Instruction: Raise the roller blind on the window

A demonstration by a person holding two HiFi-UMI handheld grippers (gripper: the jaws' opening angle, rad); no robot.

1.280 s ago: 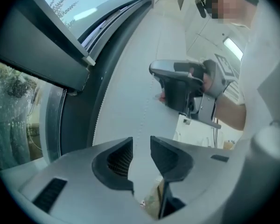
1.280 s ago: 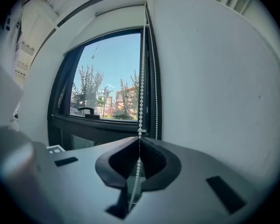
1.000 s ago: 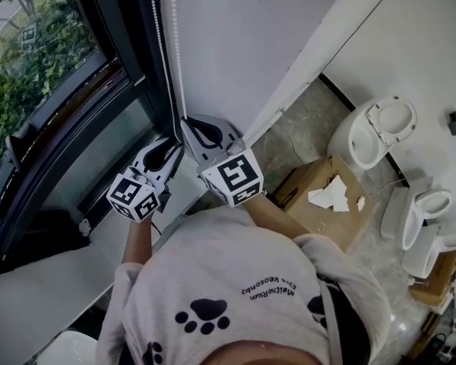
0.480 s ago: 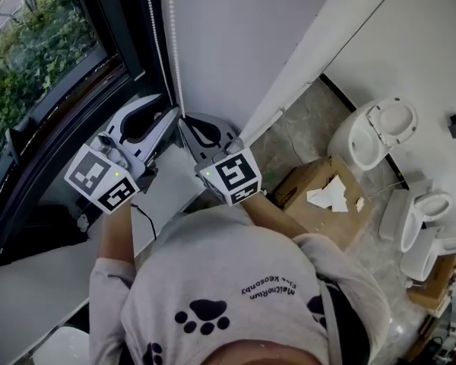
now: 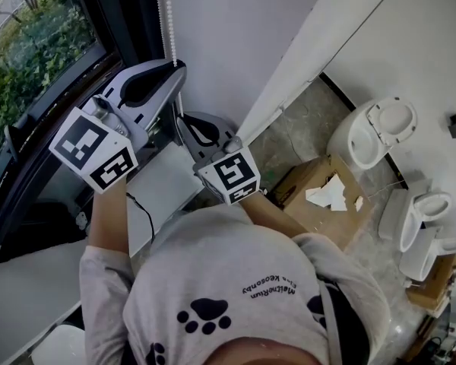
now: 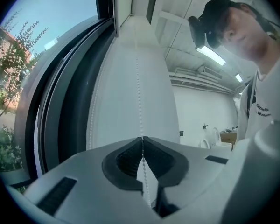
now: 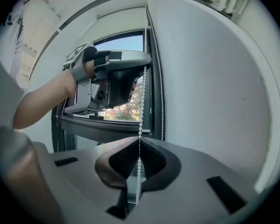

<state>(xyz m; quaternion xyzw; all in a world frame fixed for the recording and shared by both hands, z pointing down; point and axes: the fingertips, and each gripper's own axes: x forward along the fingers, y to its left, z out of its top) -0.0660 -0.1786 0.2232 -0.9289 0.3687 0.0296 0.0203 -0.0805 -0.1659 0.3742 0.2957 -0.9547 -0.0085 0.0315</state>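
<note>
The left gripper jaws were closing, their pads meeting on the bead chain that ran between them. The right gripper jaws stood closed on the same chain, lower down. A second earlier the left gripper had hung wide open beside the right one. It had since climbed the chain and sat above it, hard by the window frame, left of the white wall. We judged this a fresh upper hold in a hand-over-hand pull, which would let the right gripper release next. The roller blind fabric could not be made out; the glass in view stood uncovered.
</note>
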